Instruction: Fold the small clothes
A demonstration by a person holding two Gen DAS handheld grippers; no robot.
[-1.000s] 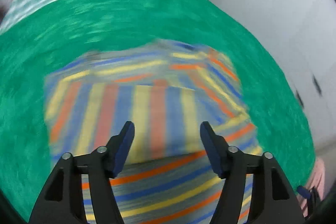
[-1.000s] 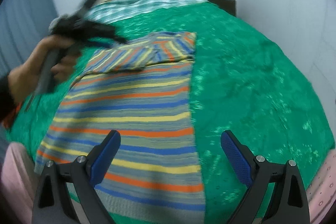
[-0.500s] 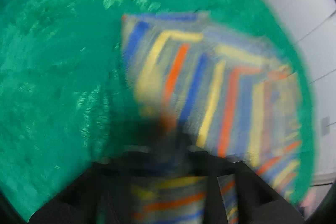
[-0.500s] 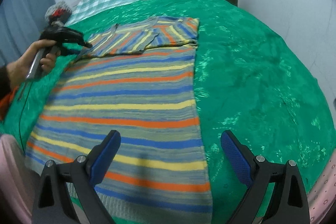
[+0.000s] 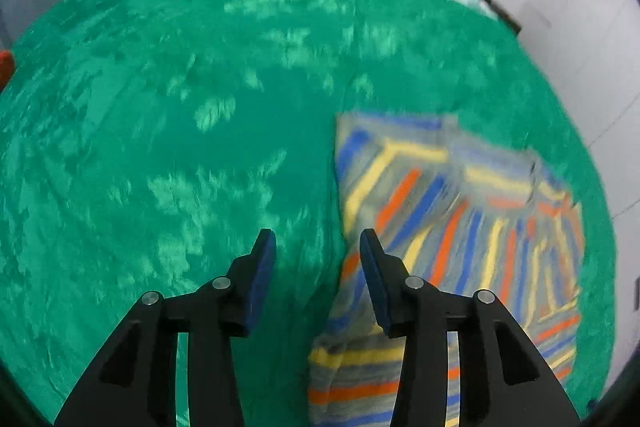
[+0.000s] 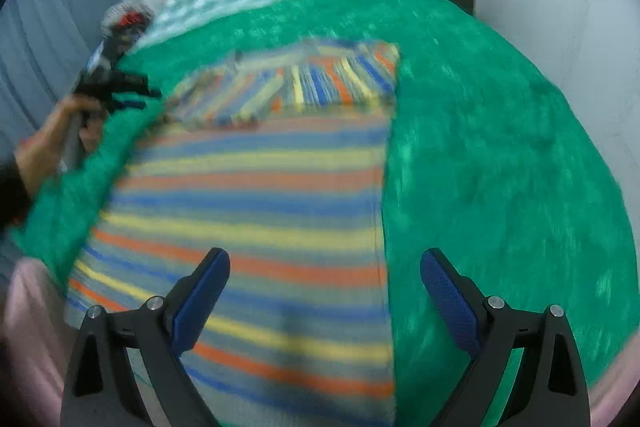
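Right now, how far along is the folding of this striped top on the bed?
Done: the sleeves lie folded across the top of the striped top, which is flat on the green blanket. In hand: nothing; the left hand-held gripper is opening over bare blanket beside the top, and the right hand-held gripper hangs open above the hem. Left: folding the body, probably hem up.

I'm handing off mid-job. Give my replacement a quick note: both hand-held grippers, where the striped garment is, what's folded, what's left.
Left hand-held gripper: jaws opening, nothing between them, over the green blanket just off the garment's edge.
Right hand-held gripper: open, empty, over the near end of the striped garment.
Garment: flat on the blanket, sleeves folded in across the far end.
Done: sleeves in.
Left: probably fold the body lengthwise, then tidy.
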